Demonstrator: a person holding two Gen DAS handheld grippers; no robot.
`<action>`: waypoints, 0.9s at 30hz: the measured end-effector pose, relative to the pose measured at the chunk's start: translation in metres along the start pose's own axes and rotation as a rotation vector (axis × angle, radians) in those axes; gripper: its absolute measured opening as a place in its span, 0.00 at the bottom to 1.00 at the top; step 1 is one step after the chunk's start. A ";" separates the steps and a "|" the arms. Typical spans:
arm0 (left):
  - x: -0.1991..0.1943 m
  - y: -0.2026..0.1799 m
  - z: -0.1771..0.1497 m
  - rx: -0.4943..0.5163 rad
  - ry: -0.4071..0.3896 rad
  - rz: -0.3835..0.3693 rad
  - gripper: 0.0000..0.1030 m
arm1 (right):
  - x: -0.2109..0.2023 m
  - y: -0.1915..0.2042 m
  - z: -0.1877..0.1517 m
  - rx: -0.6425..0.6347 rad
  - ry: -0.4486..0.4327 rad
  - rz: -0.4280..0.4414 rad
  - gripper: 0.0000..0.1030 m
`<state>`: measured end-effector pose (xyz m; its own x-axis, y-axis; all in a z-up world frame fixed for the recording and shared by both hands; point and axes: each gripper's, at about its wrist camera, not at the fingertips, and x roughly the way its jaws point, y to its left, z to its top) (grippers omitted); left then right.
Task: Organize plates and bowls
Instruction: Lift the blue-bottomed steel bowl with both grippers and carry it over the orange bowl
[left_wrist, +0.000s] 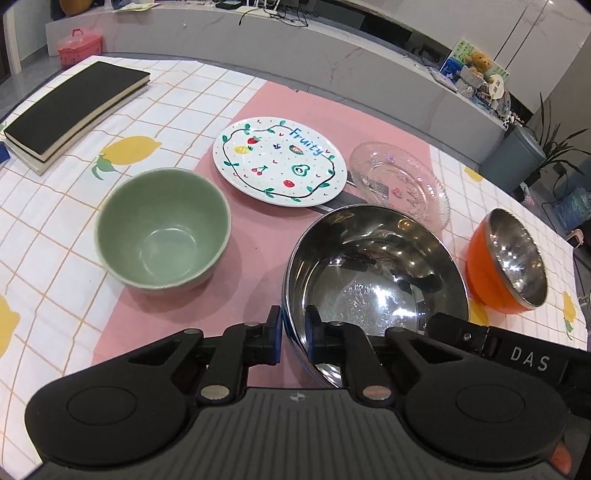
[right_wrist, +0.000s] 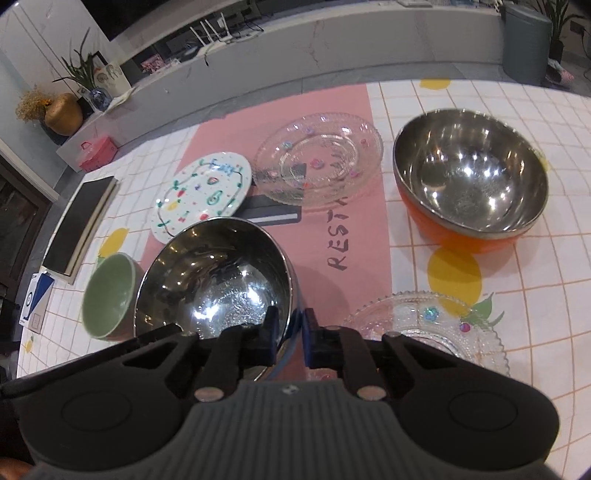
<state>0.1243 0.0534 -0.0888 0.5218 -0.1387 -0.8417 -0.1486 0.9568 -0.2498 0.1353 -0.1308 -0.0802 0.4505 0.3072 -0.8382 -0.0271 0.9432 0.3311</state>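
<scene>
Two grippers are clamped on one steel bowl, and that is the step in hand: the shiny bowl is gripped for moving, likely to nest with another bowl.

From the left wrist view, the left gripper (left_wrist: 293, 325) has its jaws nearly closed, pinching the near rim of the steel bowl (left_wrist: 373, 273), one pad outside, one inside. The bowl sits over the pink mat (left_wrist: 258, 229), just right of the green bowl (left_wrist: 162, 229). Farther off lie the fruit plate (left_wrist: 279, 160) and a glass plate (left_wrist: 399, 182); the orange bowl (left_wrist: 506, 258) stands to the right.

From the right wrist view, the right gripper (right_wrist: 290, 332) is likewise narrowed onto the bowl's right-hand rim, wall between the pads. A second glass plate (right_wrist: 432, 332) lies just right of it, near.

The next move, by judgement, calls for both grips to stay level while the bowl goes toward the orange bowl or green bowl; whether it is lifted off the mat cannot be told.
</scene>
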 end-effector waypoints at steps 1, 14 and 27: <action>-0.005 0.000 -0.001 0.000 -0.008 -0.002 0.13 | -0.004 0.001 -0.001 -0.001 0.000 0.004 0.10; -0.084 0.030 -0.034 -0.025 -0.075 0.052 0.13 | -0.049 0.036 -0.052 -0.005 0.044 0.112 0.10; -0.098 0.072 -0.063 -0.048 -0.049 0.082 0.12 | -0.040 0.064 -0.094 -0.031 0.136 0.136 0.11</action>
<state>0.0095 0.1195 -0.0545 0.5468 -0.0471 -0.8359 -0.2317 0.9509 -0.2051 0.0316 -0.0713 -0.0660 0.3161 0.4442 -0.8383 -0.1077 0.8947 0.4334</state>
